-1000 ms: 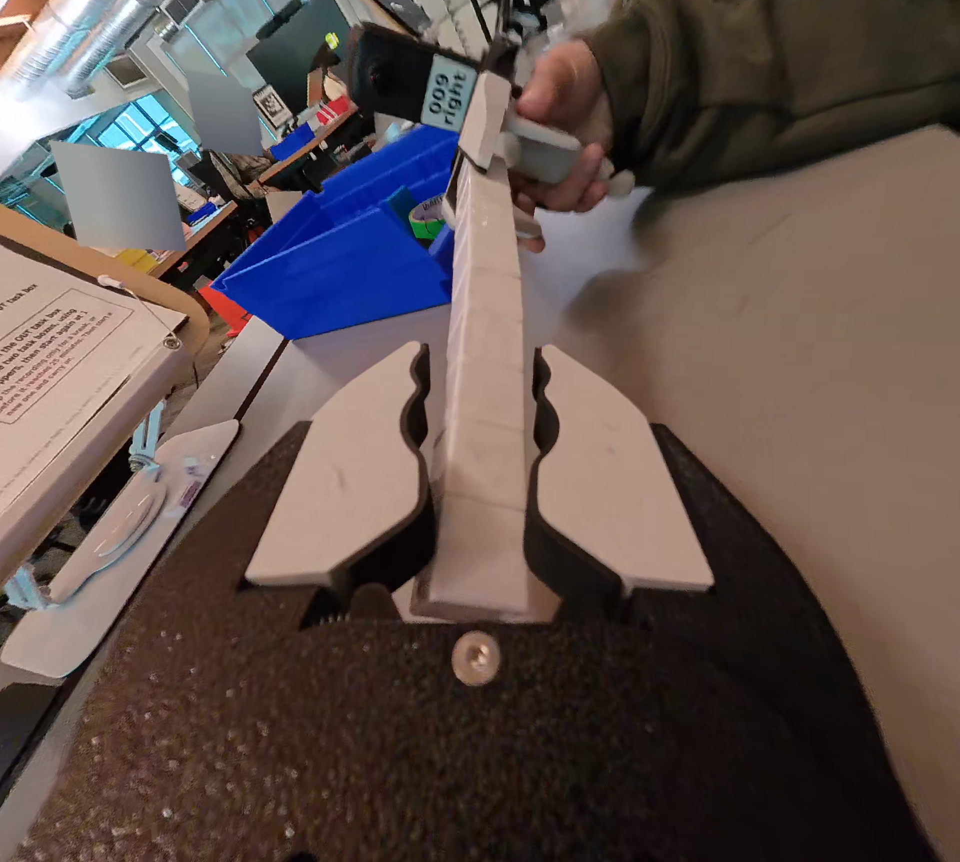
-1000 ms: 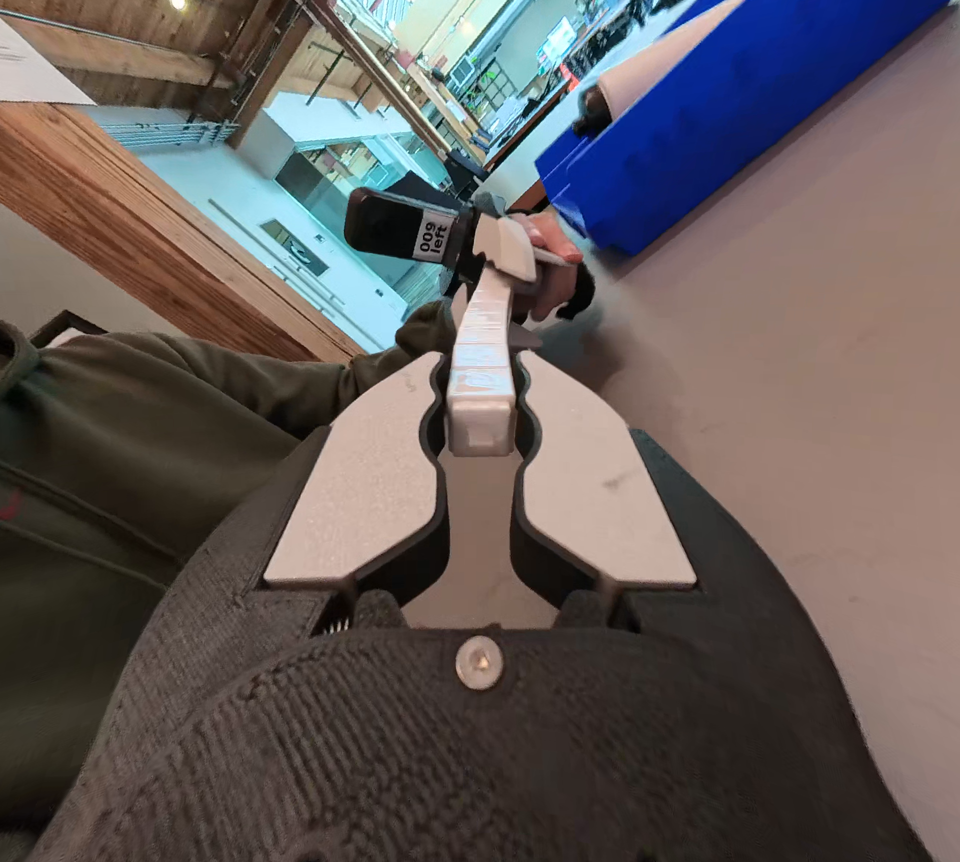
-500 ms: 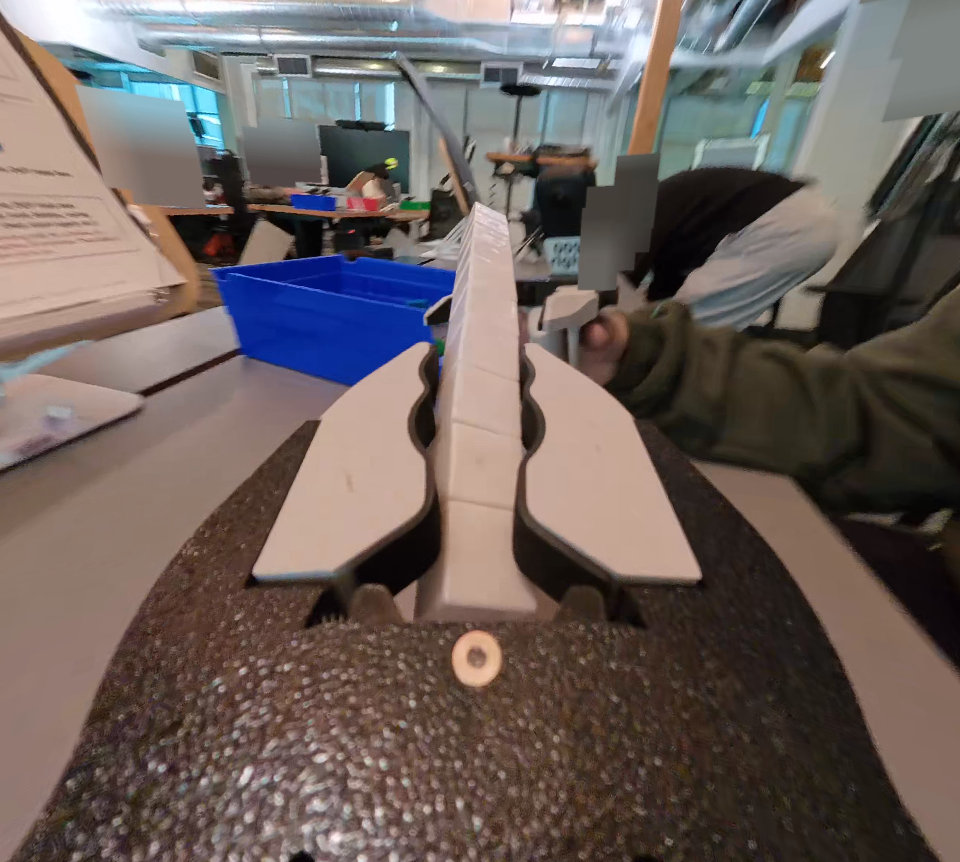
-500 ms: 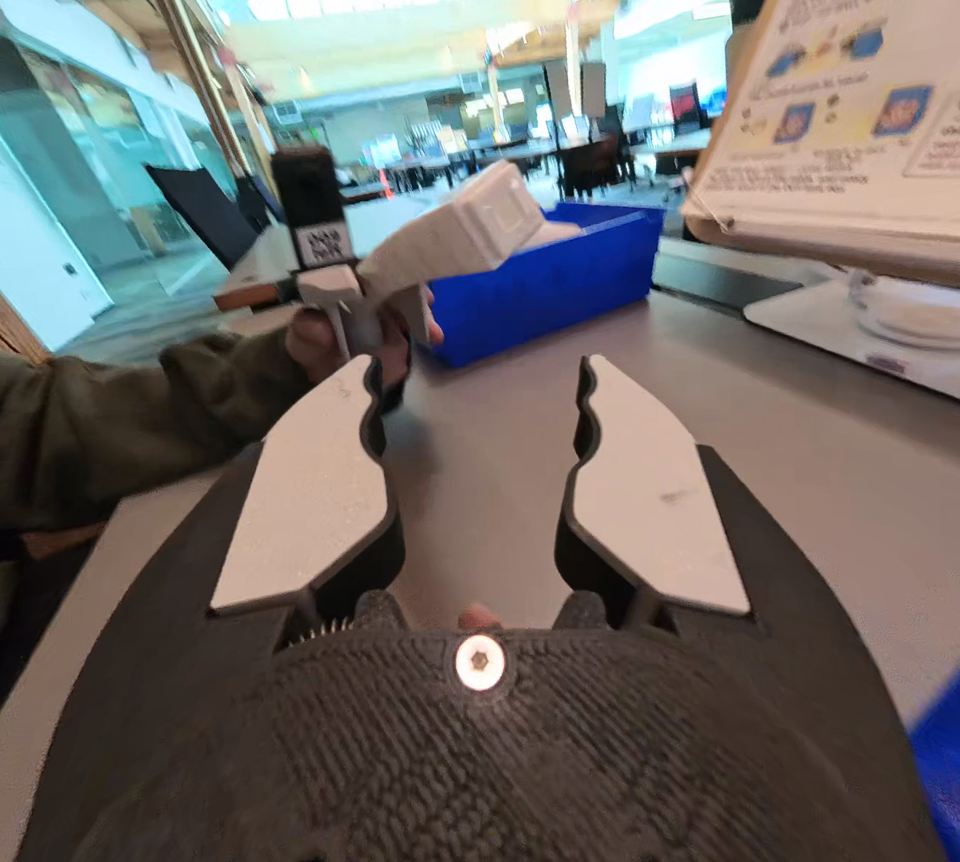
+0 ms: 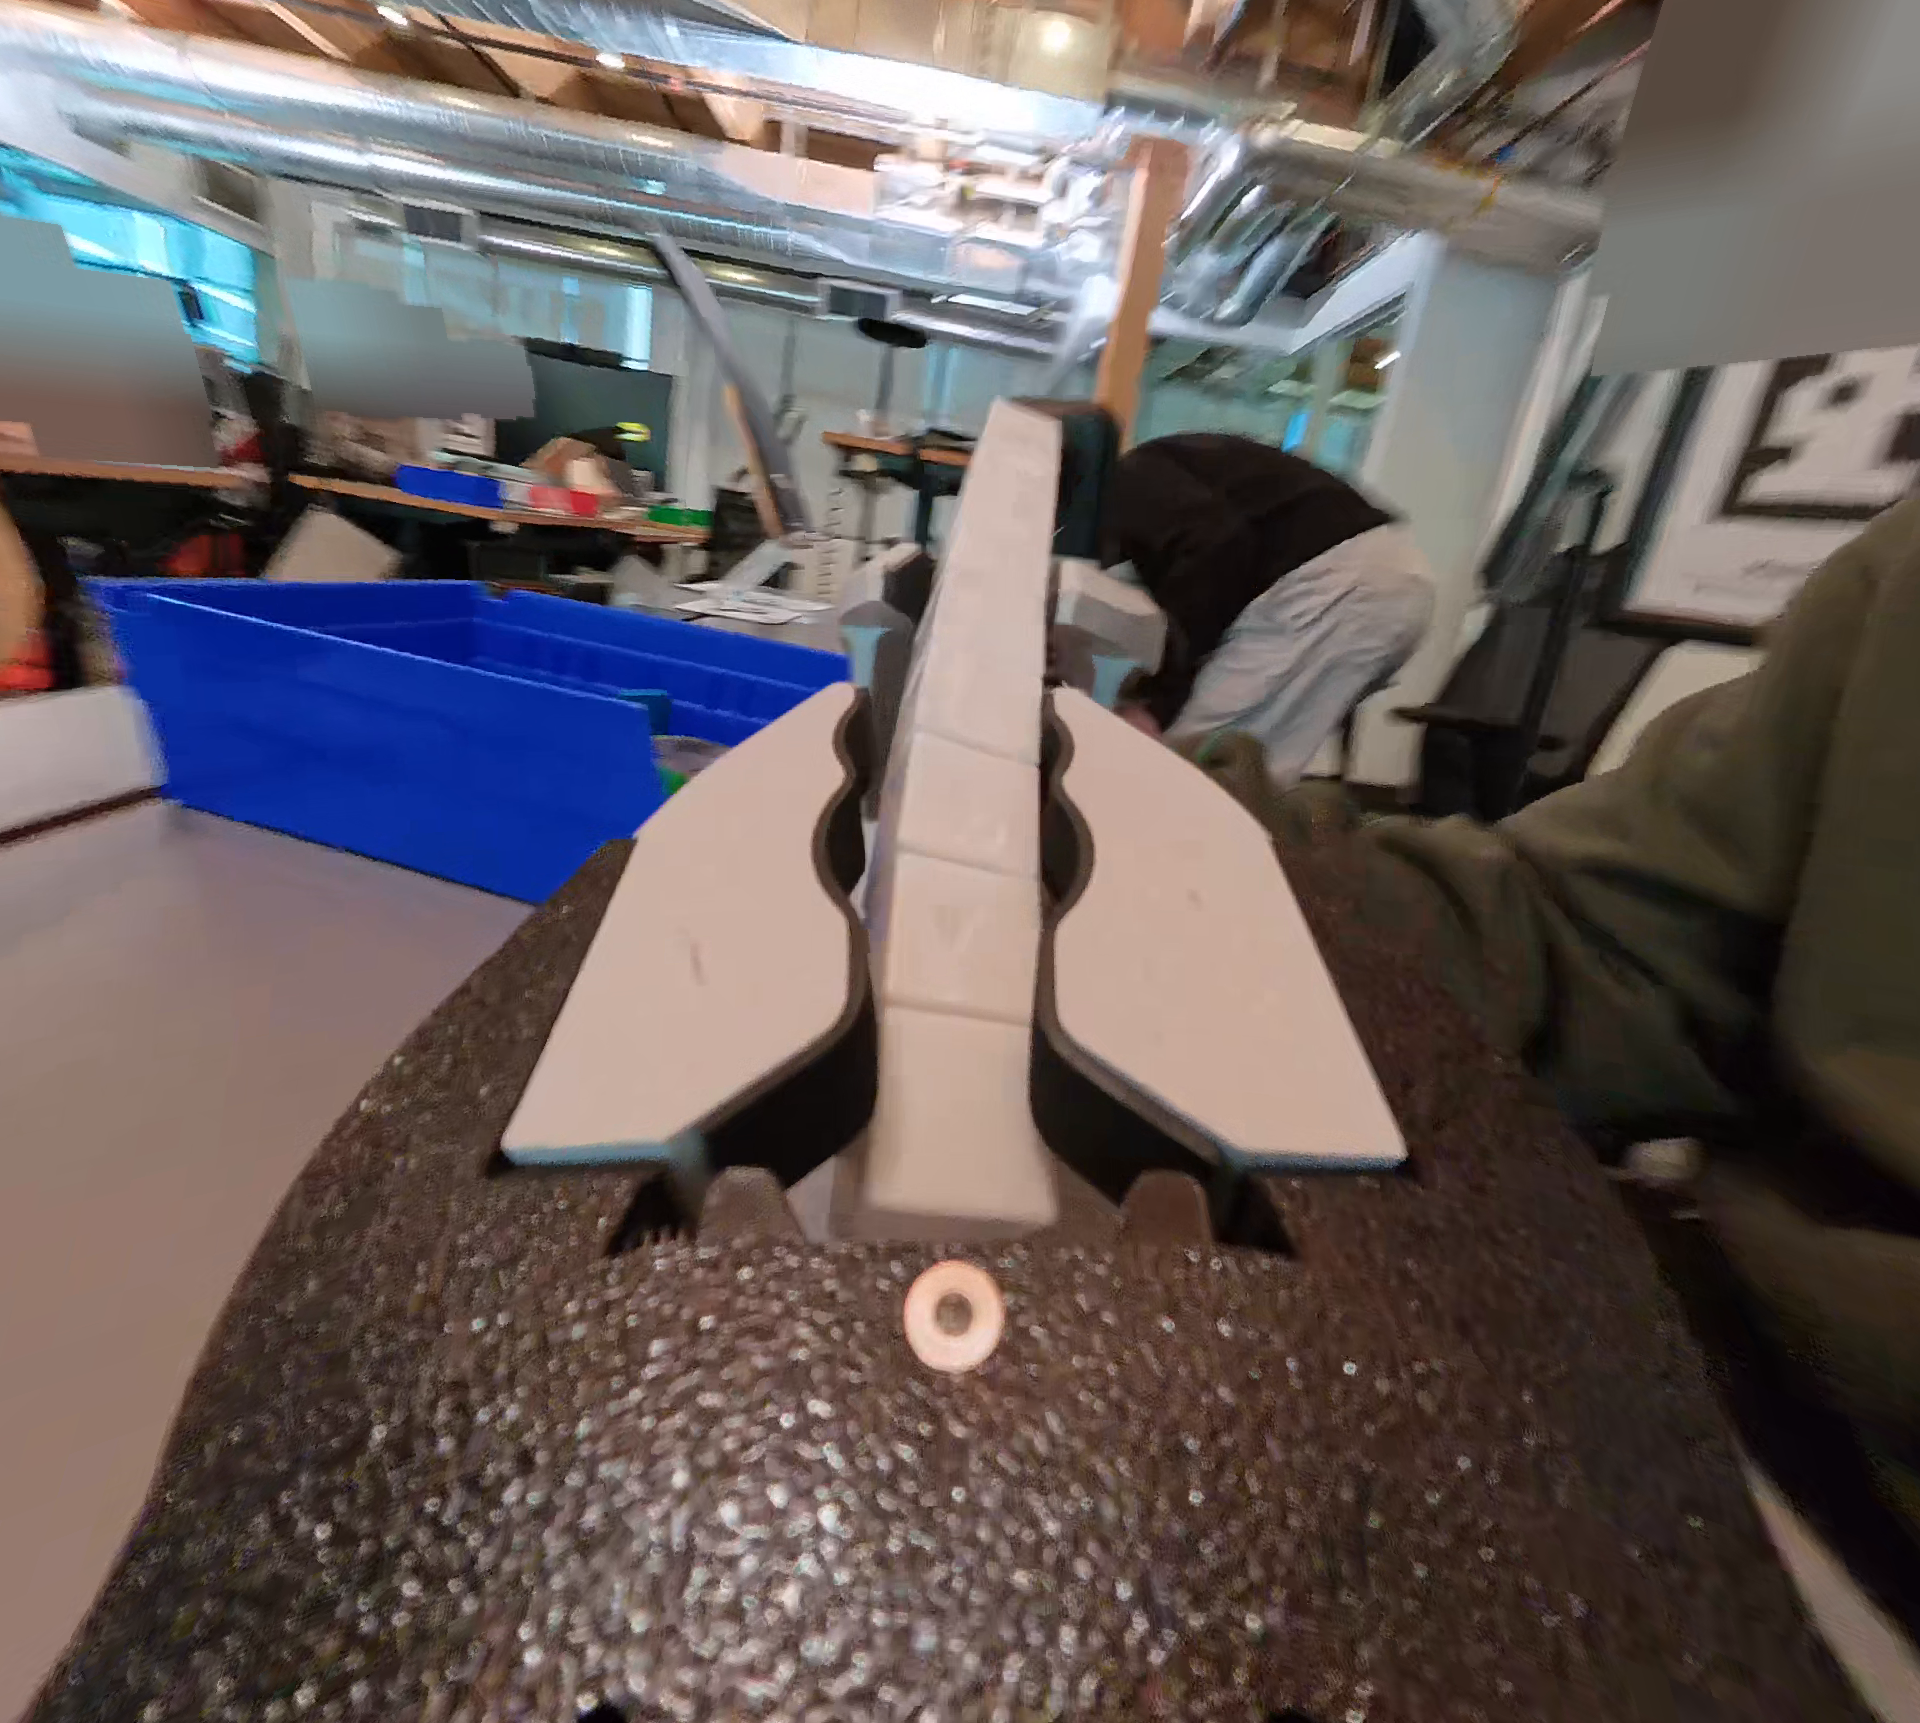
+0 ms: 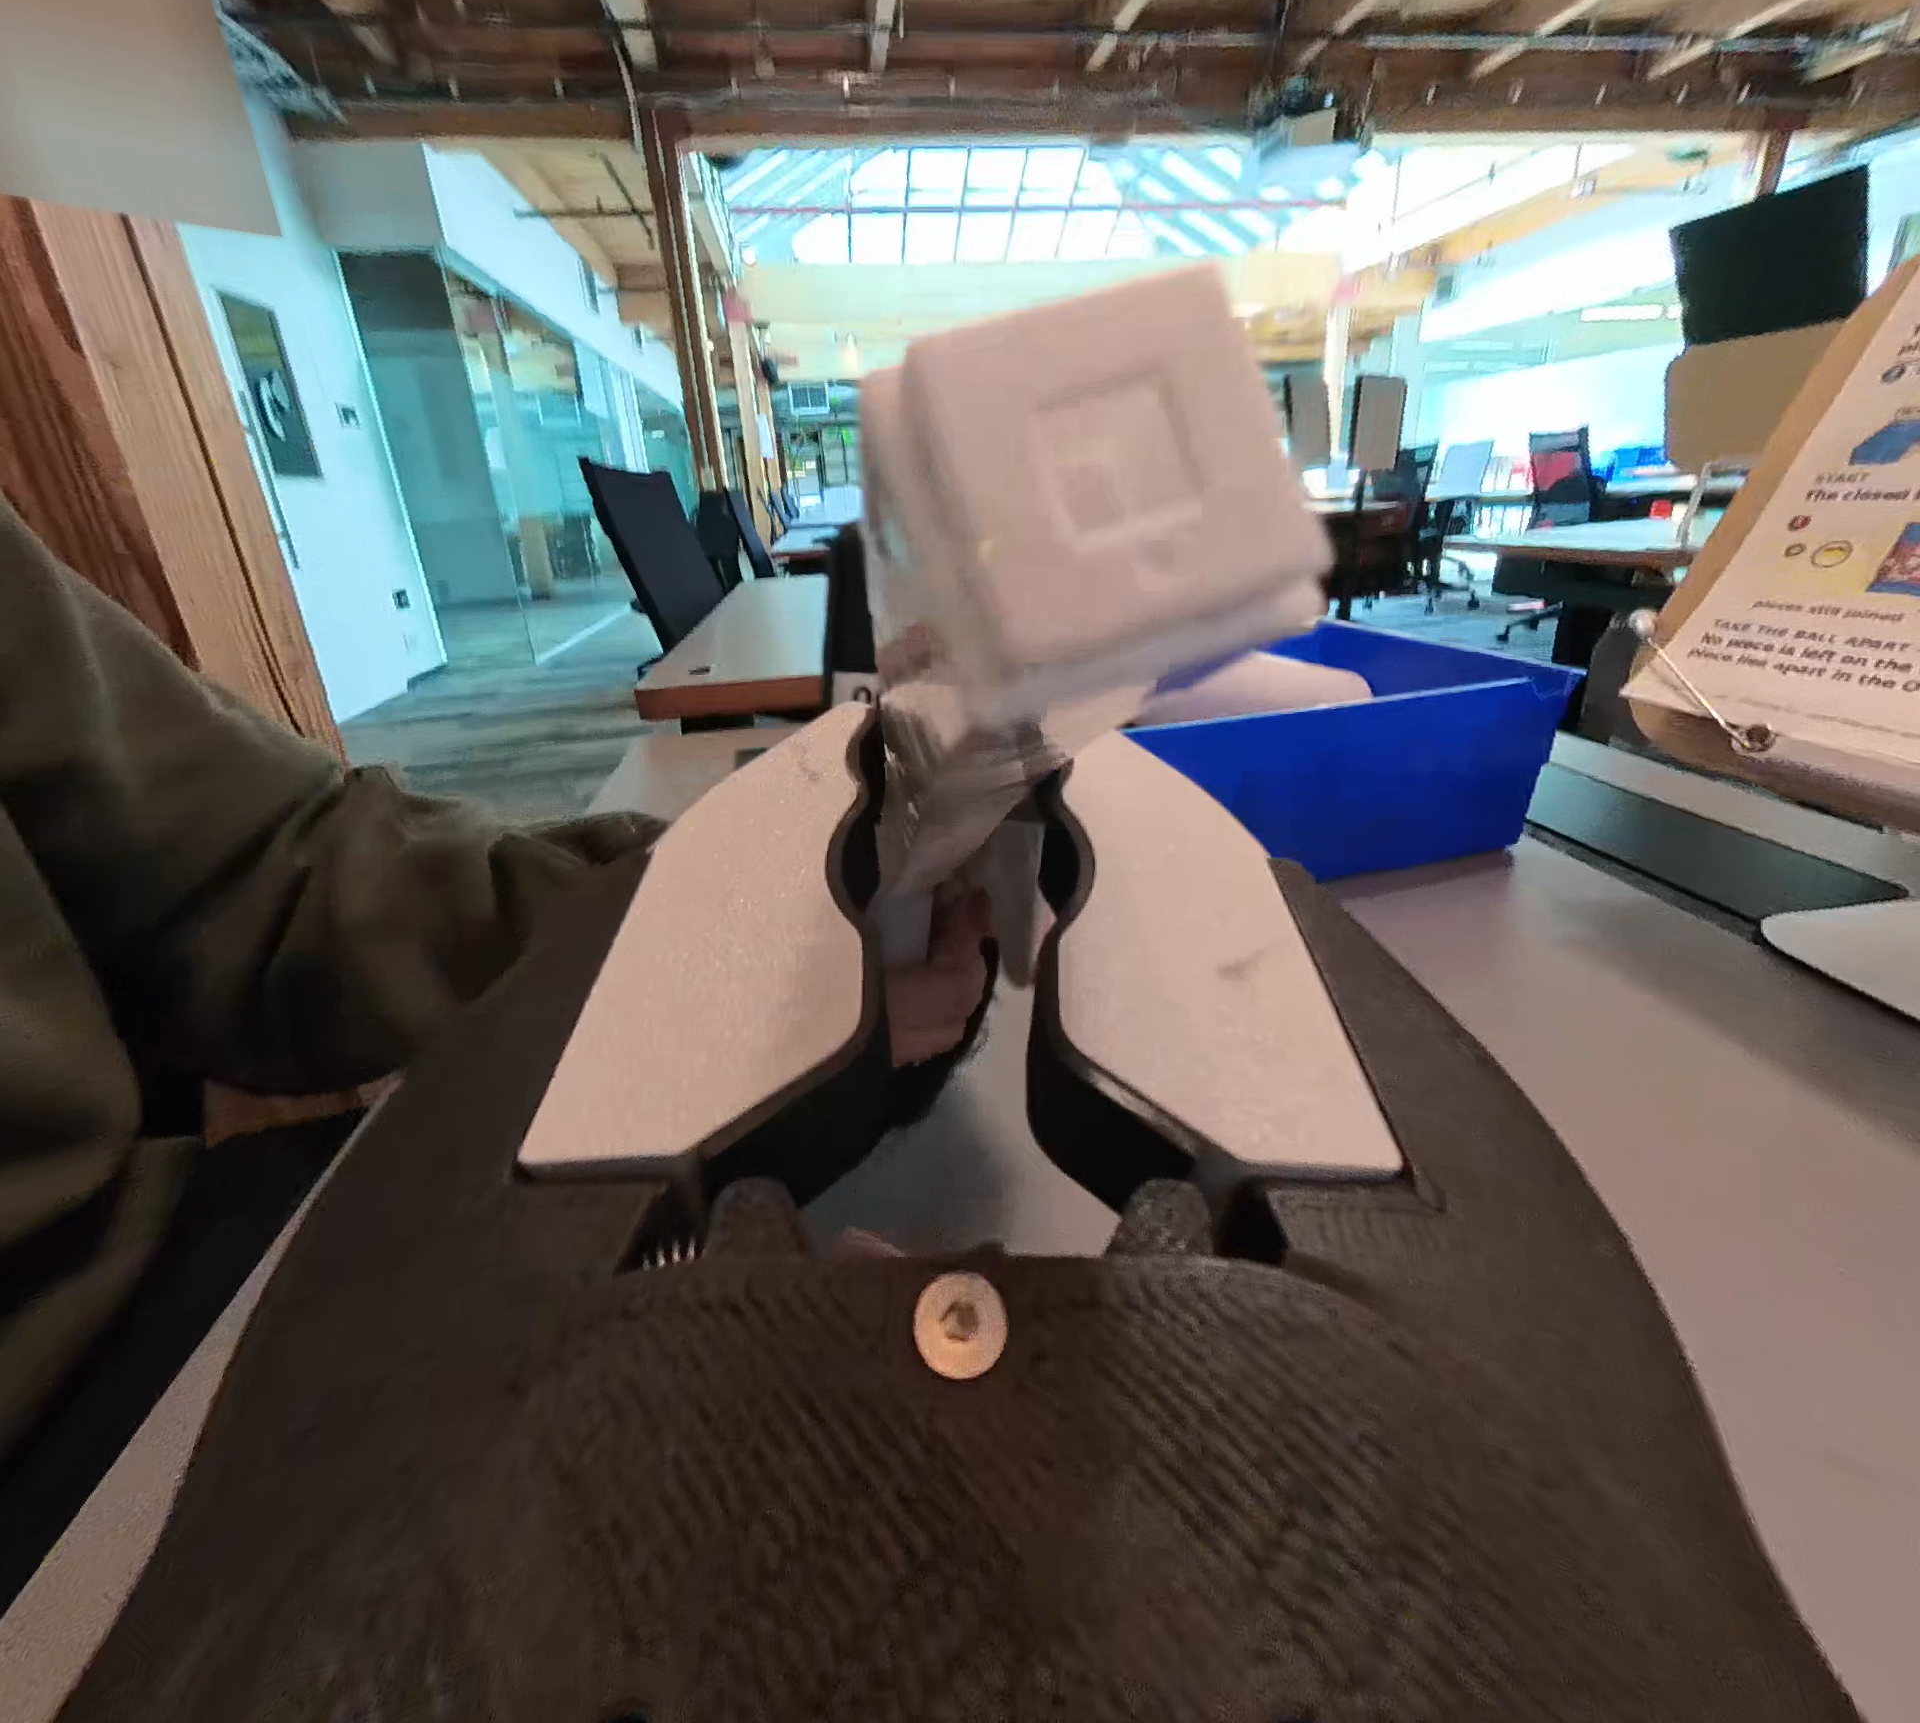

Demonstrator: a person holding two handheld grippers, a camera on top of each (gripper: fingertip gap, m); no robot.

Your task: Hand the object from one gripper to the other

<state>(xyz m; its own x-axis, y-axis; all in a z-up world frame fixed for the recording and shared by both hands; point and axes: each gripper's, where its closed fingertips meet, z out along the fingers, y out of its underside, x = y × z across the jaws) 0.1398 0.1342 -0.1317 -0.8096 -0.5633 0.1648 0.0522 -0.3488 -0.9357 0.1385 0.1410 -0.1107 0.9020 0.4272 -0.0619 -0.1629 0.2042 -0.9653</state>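
Observation:
A long white segmented bar is held in my left gripper, which is shut on its near end; the bar points forward and up. In the right wrist view the bar's far end is blurred and close to the camera, and the bar runs down between the tips of my right gripper. The right jaws stand at about the bar's width and seem to pinch it. In the left wrist view one right fingertip shows beside the bar. A hand holding the left gripper shows through the gap.
A blue bin stands on the grey table, and it also shows in the right wrist view. A stand with an instruction sheet is at the right. Green sleeves cross the near edge. A person bends over behind. The tips of both grippers are at nearly the same place.
Half a second ago my right gripper was wide open and off the bar; now its jaws have narrowed around the bar. My left gripper has kept hold and tilted upward.

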